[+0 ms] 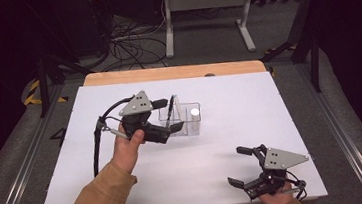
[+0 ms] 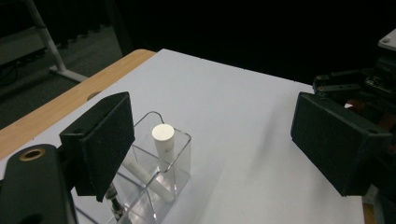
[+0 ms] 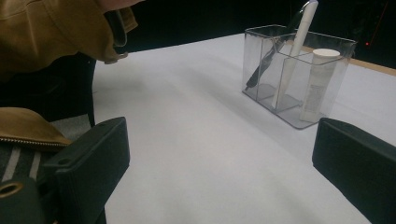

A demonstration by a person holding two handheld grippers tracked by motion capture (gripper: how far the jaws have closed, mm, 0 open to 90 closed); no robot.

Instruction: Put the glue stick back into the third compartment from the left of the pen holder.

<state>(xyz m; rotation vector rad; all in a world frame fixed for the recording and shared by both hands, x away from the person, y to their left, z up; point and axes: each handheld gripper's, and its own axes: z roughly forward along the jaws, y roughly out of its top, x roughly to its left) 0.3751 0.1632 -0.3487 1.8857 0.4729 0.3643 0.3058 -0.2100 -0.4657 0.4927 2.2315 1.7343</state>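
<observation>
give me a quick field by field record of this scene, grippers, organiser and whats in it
surface: white table top
container: clear compartmented organiser, upright on the table
contents: dark pen, leaning; white pen, leaning; white tube, standing upright
left hand-held gripper: jaws open, nothing between them, right beside the organiser
right hand-held gripper: jaws open, nothing between them, near the table's front edge, apart from the organiser
person: tan sleeve on the left forearm
</observation>
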